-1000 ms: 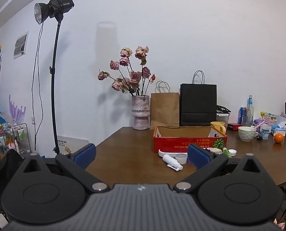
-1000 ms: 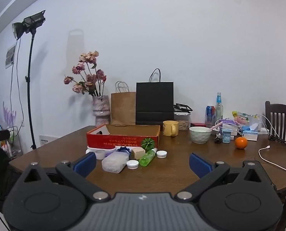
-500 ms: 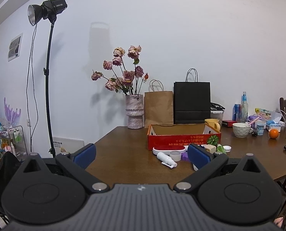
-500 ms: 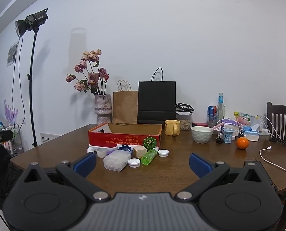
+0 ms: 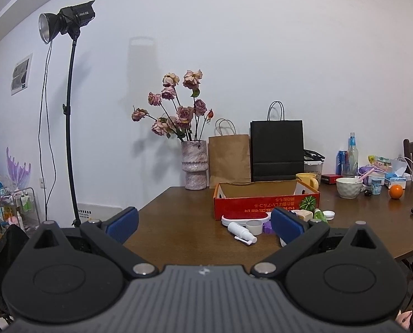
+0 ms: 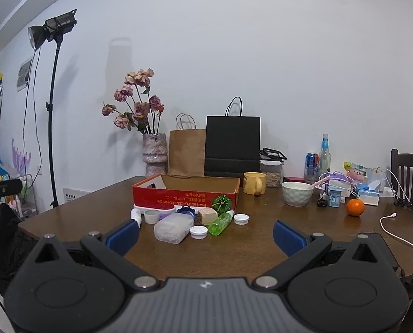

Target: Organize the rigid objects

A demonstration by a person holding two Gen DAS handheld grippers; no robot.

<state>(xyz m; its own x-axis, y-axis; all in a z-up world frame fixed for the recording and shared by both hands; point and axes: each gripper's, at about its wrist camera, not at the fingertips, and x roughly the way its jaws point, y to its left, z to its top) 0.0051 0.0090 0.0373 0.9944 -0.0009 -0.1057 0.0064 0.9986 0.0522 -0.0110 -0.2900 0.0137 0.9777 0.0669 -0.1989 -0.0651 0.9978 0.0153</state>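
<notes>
A red cardboard box (image 6: 185, 194) (image 5: 266, 205) stands open on the brown table (image 6: 234, 249). In front of it lie a clear plastic container (image 6: 173, 227), a green bottle (image 6: 220, 223), white caps (image 6: 198, 232), a beige block (image 6: 207, 216), a white spray bottle (image 5: 241, 233) and a white-red case (image 5: 245, 217). My left gripper (image 5: 203, 223) and my right gripper (image 6: 206, 236) are both open and empty, held short of the table's near edge, well back from the objects.
A vase of roses (image 6: 153, 155), a brown bag (image 6: 187, 152) and a black bag (image 6: 232, 144) stand at the back. A yellow mug (image 6: 254, 183), white bowl (image 6: 296, 193), orange (image 6: 355, 207), bottles and a cable (image 6: 398, 236) lie to the right. A light stand (image 5: 70, 111) is left.
Both views have shifted a little; the table objects sit slightly closer and lower in the right wrist view. Both grippers stay open and empty.
</notes>
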